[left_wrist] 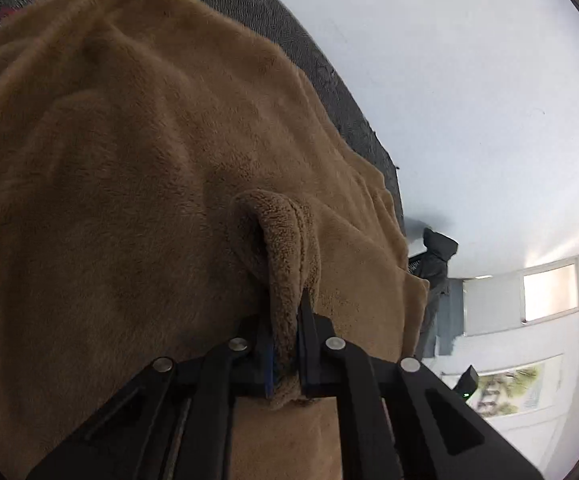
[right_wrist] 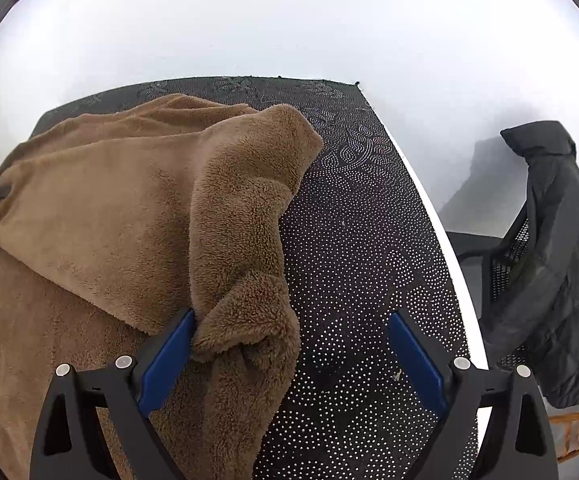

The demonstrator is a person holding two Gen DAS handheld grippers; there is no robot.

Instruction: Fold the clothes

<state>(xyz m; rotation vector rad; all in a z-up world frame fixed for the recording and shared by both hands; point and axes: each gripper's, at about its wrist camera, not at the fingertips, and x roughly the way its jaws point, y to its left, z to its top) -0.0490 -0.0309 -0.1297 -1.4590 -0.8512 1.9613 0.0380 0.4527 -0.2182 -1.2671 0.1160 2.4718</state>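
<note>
A brown fleece garment (left_wrist: 137,168) lies bunched over a dark dotted table (left_wrist: 329,76). In the left wrist view my left gripper (left_wrist: 287,328) is shut on a thick folded edge of the fleece (left_wrist: 285,248), which rises as a ridge between the blue pads. In the right wrist view the same garment (right_wrist: 101,200) covers the left half of the table (right_wrist: 353,216). My right gripper (right_wrist: 291,336) stands wide open. A crumpled fold of the fleece (right_wrist: 245,320) rests against its left blue pad (right_wrist: 167,360), while the right pad (right_wrist: 417,360) hangs free over bare table.
The table's white right edge (right_wrist: 429,200) runs close to the right gripper. Beyond it a dark jacket (right_wrist: 557,248) hangs over a black mesh chair (right_wrist: 505,256). A white wall fills the background, with a window (left_wrist: 549,292) at the far right.
</note>
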